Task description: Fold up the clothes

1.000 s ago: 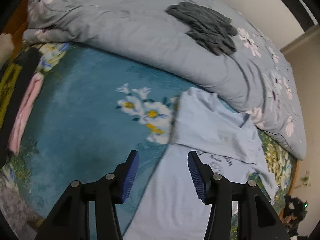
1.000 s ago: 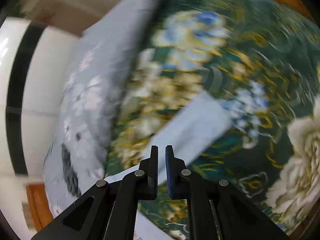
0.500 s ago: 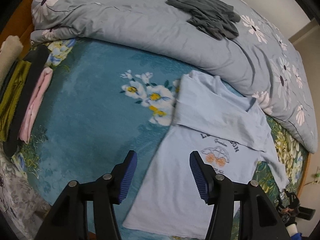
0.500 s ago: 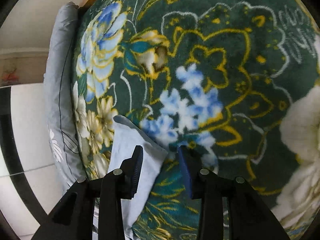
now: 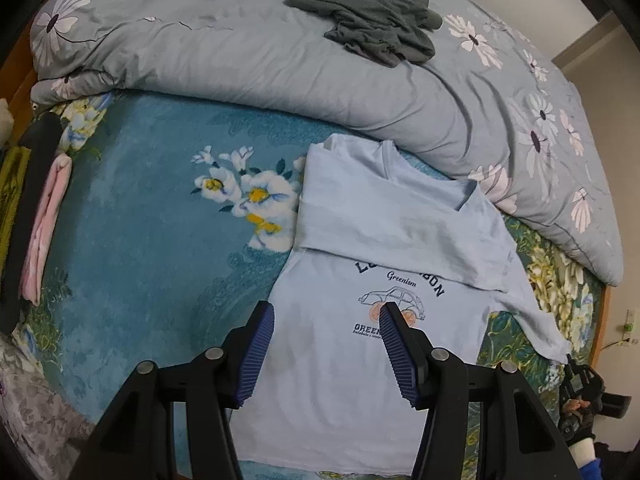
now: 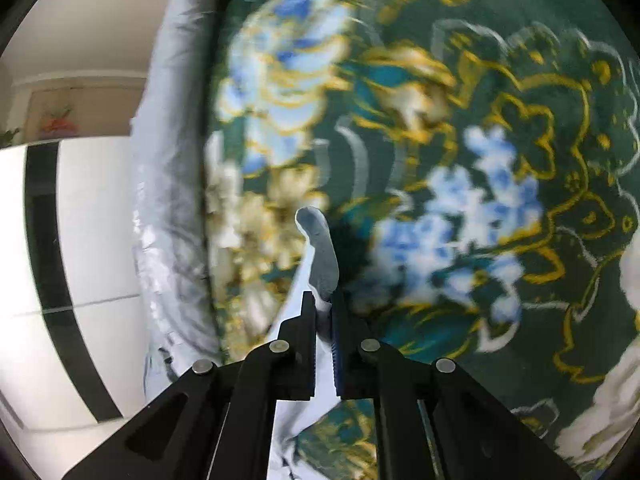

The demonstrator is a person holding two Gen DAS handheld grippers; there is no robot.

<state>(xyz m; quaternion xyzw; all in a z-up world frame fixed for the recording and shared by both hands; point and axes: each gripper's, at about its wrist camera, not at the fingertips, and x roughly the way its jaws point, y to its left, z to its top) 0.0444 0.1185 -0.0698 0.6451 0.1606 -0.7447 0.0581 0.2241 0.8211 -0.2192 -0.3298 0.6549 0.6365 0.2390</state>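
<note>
- far left in the left wrist view, a stack of folded clothes [image 5: 38, 216] lies along the bed's edge: a pink piece, a black one, something olive beside them.
- next over, the teal floral blanket [image 5: 152, 240] spreads bare across the bed.
- the left gripper [image 5: 326, 334] hangs above it, pointing almost straight down, jaws standing wide with nothing between the blue ribbed pads [image 5: 256, 354]; it holds nothing.
- under and beyond those jaws, the light blue t-shirt [image 5: 360, 380] lies flat on the blanket, car print up, its left sleeve and shoulder already folded across the chest.
- behind it, the grey flowered duvet [image 5: 240, 52] is bunched along the far side, with a dark grey garment [image 5: 372, 24] crumpled on top.
- the shirt's other sleeve [image 5: 536, 332] trails out to the right, toward the edge of the bed.
- over to the right wrist view: the right gripper [image 6: 324, 304] has just been closing, and its jaws are pinched narrow on that sleeve's end, pale blue cloth poking up past the tips.
- around it, the dark green part of the blanket with gold and blue flowers, blurred.
</note>
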